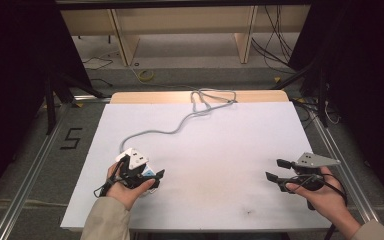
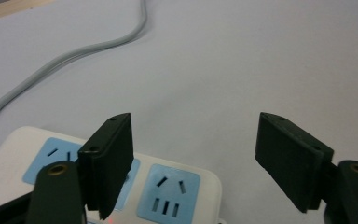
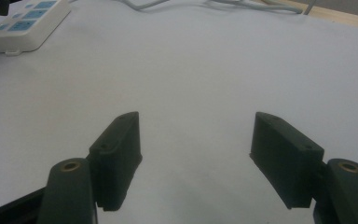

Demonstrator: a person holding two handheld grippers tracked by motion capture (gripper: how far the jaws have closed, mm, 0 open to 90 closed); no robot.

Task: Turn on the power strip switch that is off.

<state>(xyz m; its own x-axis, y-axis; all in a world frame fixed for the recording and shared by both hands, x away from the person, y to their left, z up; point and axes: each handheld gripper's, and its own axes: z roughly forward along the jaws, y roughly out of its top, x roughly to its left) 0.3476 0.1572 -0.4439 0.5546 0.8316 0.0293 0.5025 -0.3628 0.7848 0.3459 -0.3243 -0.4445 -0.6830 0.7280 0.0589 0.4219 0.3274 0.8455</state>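
On matte white table [image 1: 220, 150], boxy power strip [image 2: 177, 186]

Power strip [image 1: 139, 162]: on the tabletop [image 1: 215, 165], near-left part, beneath the left tongs [image 1: 145, 177].
Cord [image 1: 180, 122]: runs from the strip back to the far edge, centre.
Right tongs [image 1: 275, 170]: near-right, well apart from the strip.

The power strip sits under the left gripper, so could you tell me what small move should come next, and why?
Probably shift the left gripper sideways to straddle the power strip, then close. Its jaws are open; one hangs over the strip's blue sockets, the other over the bare white table beside it. The right gripper waits open, far off.
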